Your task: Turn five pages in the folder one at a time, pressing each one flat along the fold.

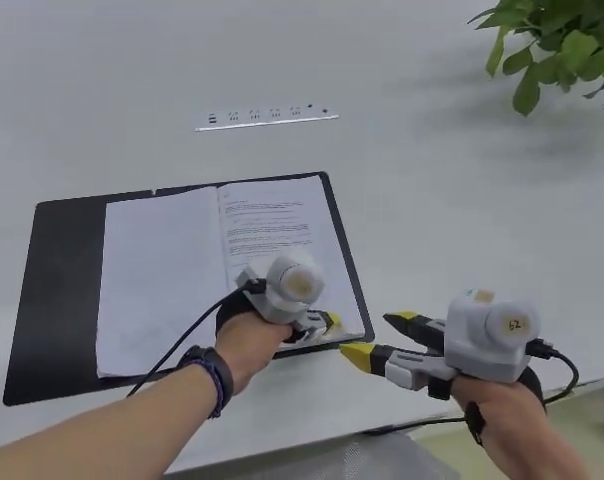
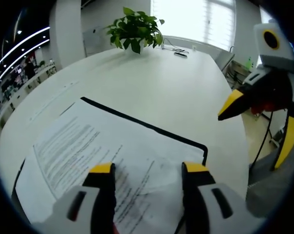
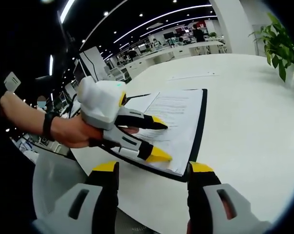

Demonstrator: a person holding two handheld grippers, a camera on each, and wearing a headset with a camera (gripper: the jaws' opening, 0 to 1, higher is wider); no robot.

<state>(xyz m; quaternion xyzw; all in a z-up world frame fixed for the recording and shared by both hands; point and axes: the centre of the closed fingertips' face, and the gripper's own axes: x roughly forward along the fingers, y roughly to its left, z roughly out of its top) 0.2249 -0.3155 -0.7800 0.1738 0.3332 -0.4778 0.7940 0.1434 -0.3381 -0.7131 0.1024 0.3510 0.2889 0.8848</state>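
Observation:
A black folder lies open on the white table, with a blank left page and a printed right page. My left gripper hovers over the lower right corner of the printed page; it is open, with the paper showing between the jaws and nothing clamped. My right gripper is off the folder's bottom right corner, above bare table, pointing left toward the other one. It is open and holds nothing. From this side the left gripper rests over the printed sheet.
A socket panel is set into the table beyond the folder. A leafy plant stands at the far right corner. The table's near edge runs just below both hands, with a cable trailing from each gripper.

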